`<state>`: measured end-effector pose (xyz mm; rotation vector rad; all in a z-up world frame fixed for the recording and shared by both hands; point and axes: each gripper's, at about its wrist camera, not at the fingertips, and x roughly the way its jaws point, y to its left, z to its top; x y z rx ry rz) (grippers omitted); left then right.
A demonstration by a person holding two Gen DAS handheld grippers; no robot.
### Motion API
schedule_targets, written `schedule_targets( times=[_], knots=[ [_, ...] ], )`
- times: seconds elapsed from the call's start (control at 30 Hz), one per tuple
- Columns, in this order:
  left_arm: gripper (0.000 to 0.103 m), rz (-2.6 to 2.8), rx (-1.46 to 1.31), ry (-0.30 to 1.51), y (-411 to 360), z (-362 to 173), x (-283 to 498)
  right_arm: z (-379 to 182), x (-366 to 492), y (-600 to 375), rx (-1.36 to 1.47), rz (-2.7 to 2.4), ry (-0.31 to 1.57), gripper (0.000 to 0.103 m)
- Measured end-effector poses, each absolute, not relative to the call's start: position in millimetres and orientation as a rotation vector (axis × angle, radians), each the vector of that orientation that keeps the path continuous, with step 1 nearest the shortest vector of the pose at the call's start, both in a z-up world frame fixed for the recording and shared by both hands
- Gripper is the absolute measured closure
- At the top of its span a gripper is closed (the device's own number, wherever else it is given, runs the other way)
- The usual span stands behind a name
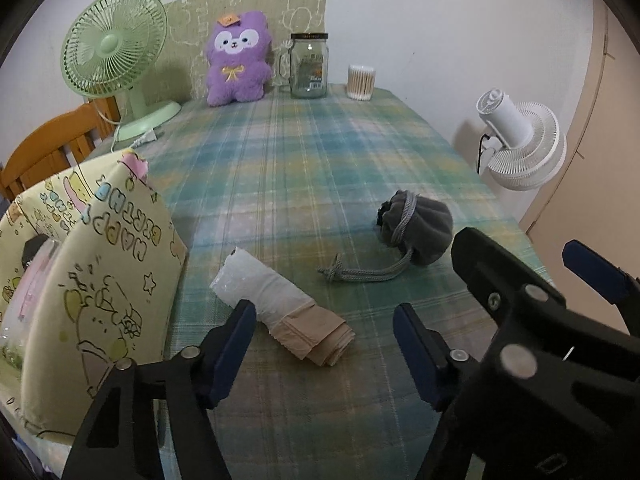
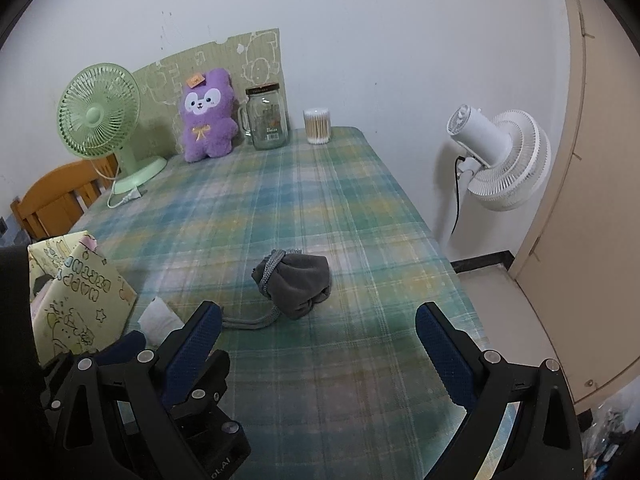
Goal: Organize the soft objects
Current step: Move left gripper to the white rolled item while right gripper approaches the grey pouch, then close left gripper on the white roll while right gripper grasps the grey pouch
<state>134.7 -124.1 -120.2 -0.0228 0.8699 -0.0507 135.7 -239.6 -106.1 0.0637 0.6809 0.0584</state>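
A roll of white and beige cloth lies on the plaid tablecloth, between the fingers of my left gripper. Its jaws stand apart around the roll; the left pad is close against the white part and the right pad is clear of it. A grey drawstring pouch sits further right, its cord trailing toward the roll. My right gripper hovers open just short of the pouch, nothing between its fingers. A yellow cartoon-printed bag stands open at the left. A purple plush leans at the back.
At the back stand a green desk fan, a glass jar and a tub of cotton swabs. A white fan stands off the table's right edge by a beige door. A wooden chair is at left.
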Motion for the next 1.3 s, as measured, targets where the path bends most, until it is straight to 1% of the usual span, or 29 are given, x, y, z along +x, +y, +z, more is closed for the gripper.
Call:
schedule_targets(
  times=[0.1,0.23,0.33,0.47,0.5,0.57,0.6,0.63,0.7,0.83,0.93,1.1,1.3],
  knots=[
    [0.040,-0.054,-0.029,0.885,-121.9,-124.2,138.6,-109.7,140.5,-238.2,0.066,0.063,0.693,0.004],
    [0.052,-0.063,-0.044,0.914,-118.1,-129.2,143.5,-113.5,146.0,-235.2,0.065,0.071,0.704,0.004],
    [0.057,-0.057,-0.043,0.922,-117.3,-132.0,147.7,-116.5,150.5,-233.7,0.067,0.077,0.712,0.004],
    [0.061,-0.058,-0.043,0.928,-116.7,-134.4,151.0,-120.8,157.2,-231.5,0.070,0.088,0.725,0.004],
    [0.064,-0.060,-0.044,0.929,-116.4,-135.0,151.7,-121.7,159.4,-230.5,0.069,0.089,0.727,0.004],
    [0.066,-0.062,-0.045,0.935,-115.5,-136.2,153.8,-122.9,162.4,-229.3,0.067,0.094,0.730,0.004],
    [0.068,-0.062,-0.044,0.933,-115.4,-136.3,154.5,-123.6,164.1,-228.4,0.065,0.098,0.731,0.004],
    [0.073,-0.065,-0.044,0.931,-115.3,-136.2,155.4,-124.4,165.9,-227.4,0.064,0.102,0.733,0.004],
    [0.074,-0.069,-0.042,0.929,-115.7,-136.1,157.7,-126.0,168.6,-225.6,0.060,0.105,0.736,0.004],
    [0.081,-0.074,-0.039,0.925,-115.8,-135.8,163.4,-128.8,175.1,-223.7,0.061,0.113,0.741,0.004],
    [0.083,-0.080,-0.026,0.919,-116.9,-135.2,165.8,-130.3,178.9,-223.7,0.059,0.114,0.743,0.004],
    [0.086,-0.092,-0.011,0.915,-121.1,-133.1,172.6,-133.3,186.2,-223.2,0.060,0.114,0.746,0.004],
    [0.086,-0.098,0.021,0.903,-126.7,-132.8,181.9,-139.4,198.6,-225.4,0.087,0.112,0.759,0.004]
  ],
)
